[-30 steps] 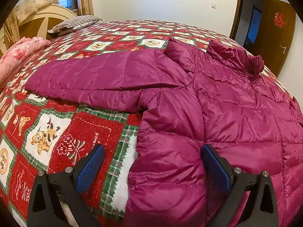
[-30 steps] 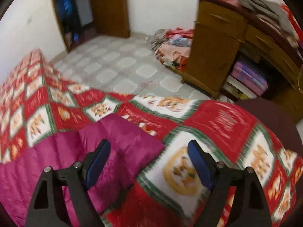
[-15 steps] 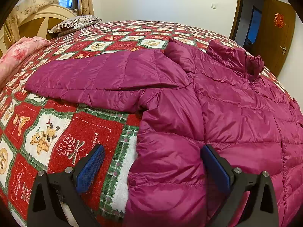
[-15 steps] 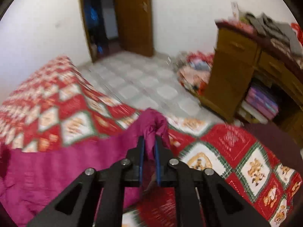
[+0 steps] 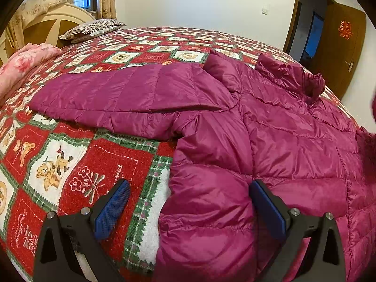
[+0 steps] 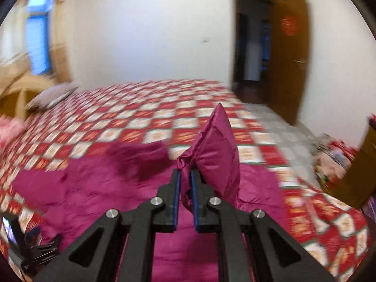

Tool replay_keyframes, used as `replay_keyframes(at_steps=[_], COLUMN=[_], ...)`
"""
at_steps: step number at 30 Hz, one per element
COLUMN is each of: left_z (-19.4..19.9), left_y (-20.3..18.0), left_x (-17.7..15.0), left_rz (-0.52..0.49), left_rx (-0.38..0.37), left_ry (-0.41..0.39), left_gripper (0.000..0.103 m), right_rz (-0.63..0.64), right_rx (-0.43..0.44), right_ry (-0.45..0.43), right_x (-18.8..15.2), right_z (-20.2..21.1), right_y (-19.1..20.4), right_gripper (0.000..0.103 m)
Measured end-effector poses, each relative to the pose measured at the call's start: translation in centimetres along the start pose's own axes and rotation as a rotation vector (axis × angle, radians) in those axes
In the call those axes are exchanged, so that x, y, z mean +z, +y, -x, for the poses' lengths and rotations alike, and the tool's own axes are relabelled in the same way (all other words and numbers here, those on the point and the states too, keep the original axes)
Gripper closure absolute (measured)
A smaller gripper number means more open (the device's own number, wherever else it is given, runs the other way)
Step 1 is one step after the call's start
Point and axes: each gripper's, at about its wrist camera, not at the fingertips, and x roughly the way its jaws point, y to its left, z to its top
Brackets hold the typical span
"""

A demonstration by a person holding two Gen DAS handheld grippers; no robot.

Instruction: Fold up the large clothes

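A magenta padded jacket (image 5: pixel 270 127) lies spread on the bed, one sleeve (image 5: pixel 131 94) stretched out to the left. My left gripper (image 5: pixel 188 202) is open low over the jacket's near left edge, one finger over the quilt, the other against the padding. In the right wrist view my right gripper (image 6: pixel 185 183) is shut on the cuff end of the other sleeve (image 6: pixel 213 150), which is lifted above the jacket body (image 6: pixel 131 188). The left gripper (image 6: pixel 28 244) shows at the lower left of that view.
The bed carries a red, green and white patchwork quilt (image 5: pixel 70 164). A striped pillow (image 5: pixel 91 29) and a pink blanket (image 5: pixel 21 61) lie near the headboard. An open brown door (image 6: pixel 289 56) stands beyond the bed, and a clothes pile (image 6: pixel 333 150) lies on the floor.
My right gripper closed on the sleeve's end, lifted it off the quilt and swung it left over the jacket. The left gripper stayed where it was.
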Motion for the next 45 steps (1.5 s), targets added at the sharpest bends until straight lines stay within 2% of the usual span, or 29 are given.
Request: replay_keyframes(at_steps=[5, 9, 11, 13, 15, 16, 17, 19, 21, 25, 26, 27, 28, 29, 31, 34, 38, 40, 42, 43, 45], left_z=[0.1, 0.1, 0.1, 0.1, 0.1, 0.1, 0.1, 0.1, 0.2, 0.2, 0.2, 0.2, 0.2, 0.2, 0.2, 0.2, 0.1, 0.0, 0.0, 0.2, 1.1], left_y=[0.2, 0.3, 0.4, 0.4, 0.4, 0.4, 0.4, 0.4, 0.4, 0.4, 0.4, 0.4, 0.4, 0.4, 0.4, 0.4, 0.1, -0.1, -0.2, -0.3, -1.1], left_x=[-0.1, -0.1, -0.2, -0.2, -0.2, -0.1, -0.2, -0.2, -0.2, -0.2, -0.2, -0.2, -0.2, -0.2, -0.2, -0.2, -0.1, -0.1, 0.0, 0.2, 0.9], left_rz=[0.008, 0.015, 0.018, 0.019, 0.019, 0.019, 0.019, 0.02, 0.019, 0.019, 0.018, 0.016, 0.015, 0.014, 0.014, 0.013, 0.007, -0.001, -0.005, -0.015, -0.06], left_rx=[-0.013, -0.024, -0.029, -0.031, -0.031, -0.031, -0.031, -0.032, -0.03, -0.029, -0.029, -0.025, -0.023, -0.021, -0.021, -0.02, -0.011, 0.0, 0.007, 0.017, 0.032], left_ry=[-0.006, -0.012, -0.016, -0.018, -0.018, -0.018, -0.018, -0.019, -0.019, -0.02, -0.02, -0.019, -0.018, -0.018, -0.018, -0.017, -0.01, -0.002, 0.008, 0.017, 0.026], left_gripper=[0.001, 0.001, 0.001, 0.001, 0.001, 0.001, 0.001, 0.001, 0.001, 0.001, 0.001, 0.001, 0.001, 0.001, 0.001, 0.001, 0.001, 0.001, 0.001, 0.001, 0.001], right_rz=[0.063, 0.067, 0.076, 0.061, 0.015, -0.003, -0.029, -0.096, -0.172, -0.291, -0.308, -0.293, -0.274, -0.247, -0.195, -0.109, -0.105, -0.117, -0.148, -0.171, -0.225], right_rx=[0.135, 0.206, 0.25, 0.3, 0.34, 0.347, 0.354, 0.357, 0.351, 0.301, 0.286, 0.259, 0.25, 0.253, 0.267, 0.237, 0.341, 0.367, 0.338, 0.314, 0.207], right_ry=[0.078, 0.102, 0.111, 0.131, 0.104, 0.074, 0.036, -0.02, -0.035, 0.032, 0.068, 0.148, 0.196, 0.247, 0.309, 0.283, 0.294, 0.232, 0.149, 0.122, 0.071], right_x=[-3.5, -5.2, -5.5, -5.7, -5.0, -4.7, -4.2, -3.4, -3.0, -4.0, -4.4, -4.9, -5.2, -5.8, -6.8, -6.8, -5.9, -5.2, -4.1, -3.5, -2.7], right_z=[-4.5, -6.5, -7.1, -7.0, -5.6, -4.7, -3.5, -2.2, -1.9, -3.9, -5.0, -6.8, -8.0, -9.5, -11.4, -11.4, -10.4, -8.7, -6.4, -5.7, -4.3], right_y=[7.9, 11.2, 12.8, 13.1, 12.4, 11.9, 10.8, 8.5, 5.9, 2.5, 2.5, 3.3, 4.0, 5.3, 8.1, 11.5, 12.3, 10.9, 8.3, 6.8, 2.7], right_gripper=[0.092, 0.091, 0.081, 0.052, 0.044, 0.044, 0.043, 0.034, 0.034, 0.039, 0.04, 0.047, 0.06, 0.064, 0.065, 0.064, 0.065, 0.065, 0.064, 0.064, 0.064])
